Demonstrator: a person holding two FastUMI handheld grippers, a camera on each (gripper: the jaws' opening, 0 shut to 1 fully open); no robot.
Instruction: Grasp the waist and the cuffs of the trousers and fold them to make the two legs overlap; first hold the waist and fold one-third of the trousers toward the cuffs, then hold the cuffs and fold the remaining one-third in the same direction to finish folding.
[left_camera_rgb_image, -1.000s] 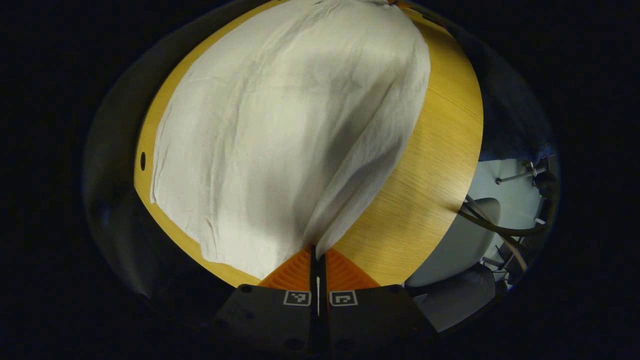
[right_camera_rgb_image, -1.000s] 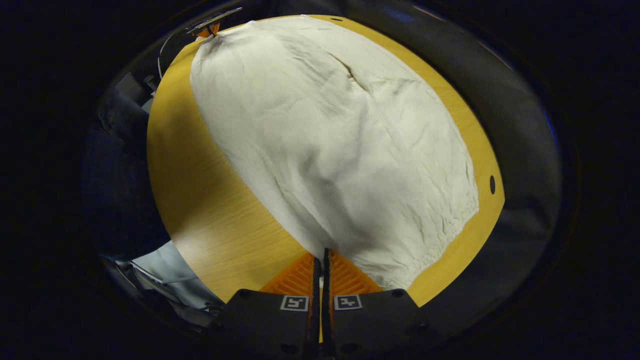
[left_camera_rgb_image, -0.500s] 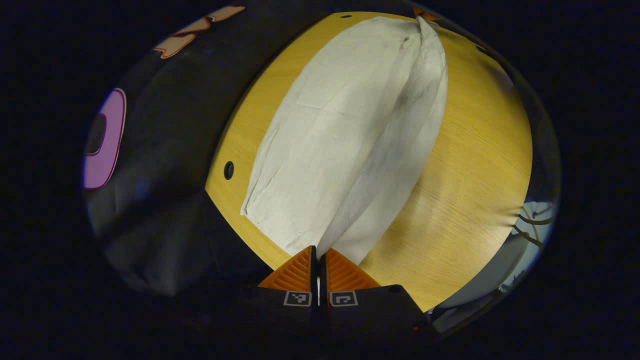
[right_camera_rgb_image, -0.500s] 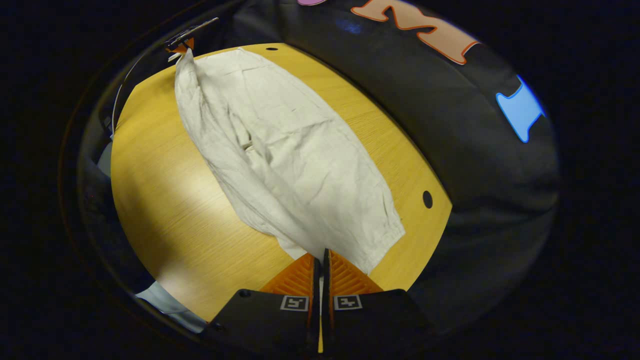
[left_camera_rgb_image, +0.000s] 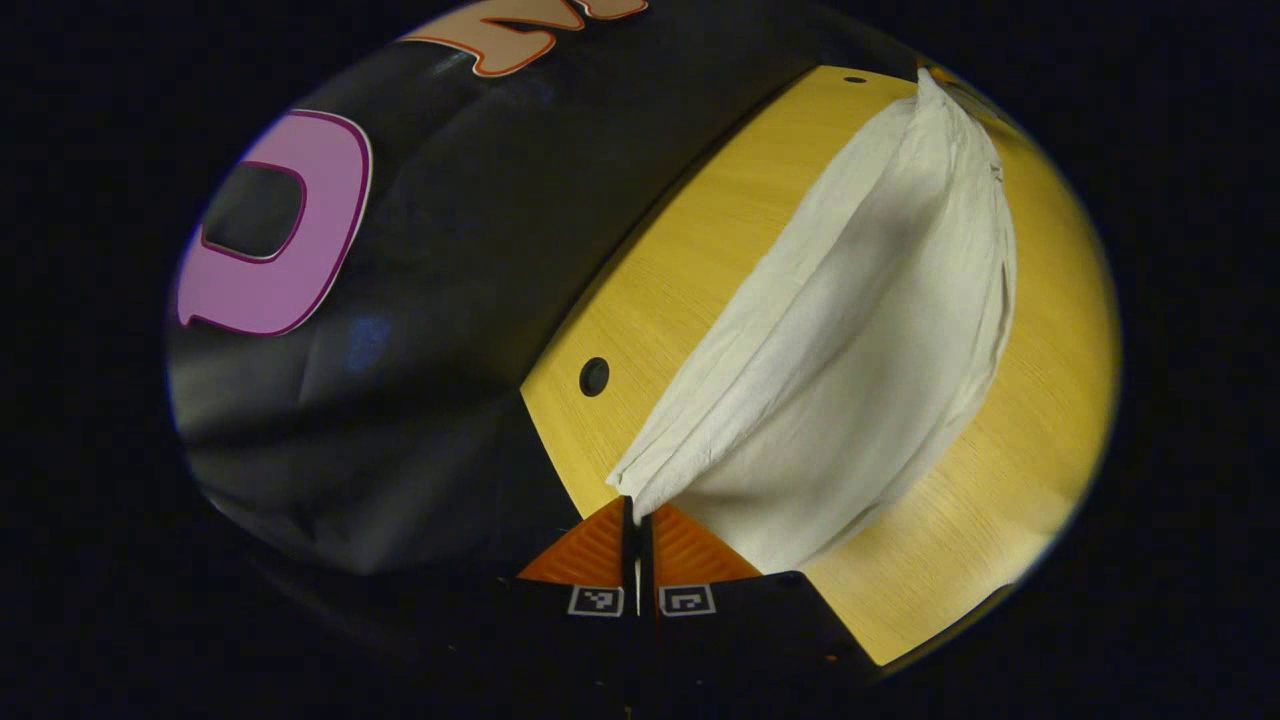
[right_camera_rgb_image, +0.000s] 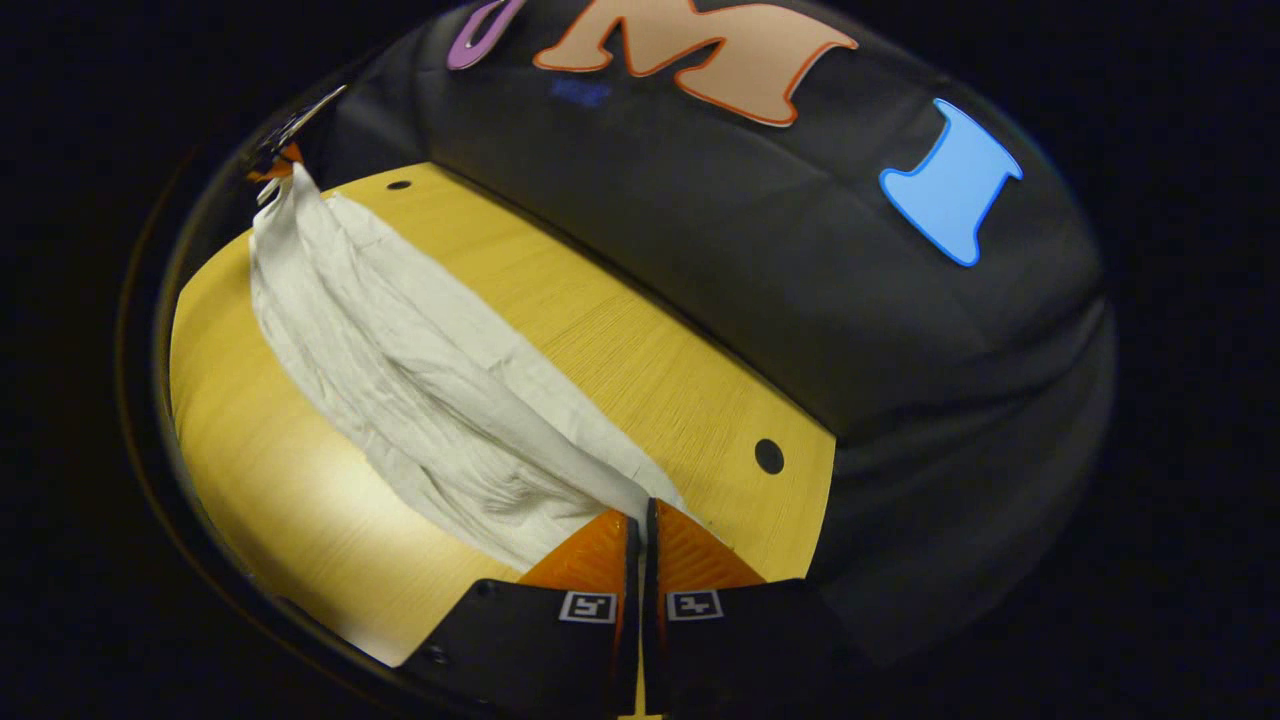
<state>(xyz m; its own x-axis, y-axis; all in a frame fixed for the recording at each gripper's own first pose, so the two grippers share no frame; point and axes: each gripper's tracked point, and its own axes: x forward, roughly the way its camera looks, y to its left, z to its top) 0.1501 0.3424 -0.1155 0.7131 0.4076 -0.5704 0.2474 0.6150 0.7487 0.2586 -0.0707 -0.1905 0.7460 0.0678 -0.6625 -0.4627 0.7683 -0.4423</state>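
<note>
While both tongs grip opposite ends of the pale trousers (left_camera_rgb_image: 850, 340), the cloth hangs between them as a slack, gathered sling, and that is where trouble would come from. The left tongs (left_camera_rgb_image: 637, 505) are pinched closed on a bunched edge of fabric at one end; the right tongs (right_camera_rgb_image: 642, 510) are likewise closed on the other end, with no gap visible between the fingers. Which end is the waist and which the cuffs is hard to say, since the hems are crumpled into the fingers. Judging by the loose belly of cloth resting on the wooden counter (right_camera_rgb_image: 640, 340), the carried leg could land skewed, or trap a wrinkle, if one hand travels faster than the other or the span is not drawn taut first. Thin fabric held by a small pinch could also slip out under a sharp tug. The far end of the trousers sits close to the counter's back corner in the left gripper view, near a small dark hole (left_camera_rgb_image: 594, 376) in the top, and the black booth wall (right_camera_rgb_image: 900, 380) rises just beyond that edge, so there is little room to swing backward. Open bare wood lies on the other side of the garment, toward the near edge, and seems the safer space to work.
</note>
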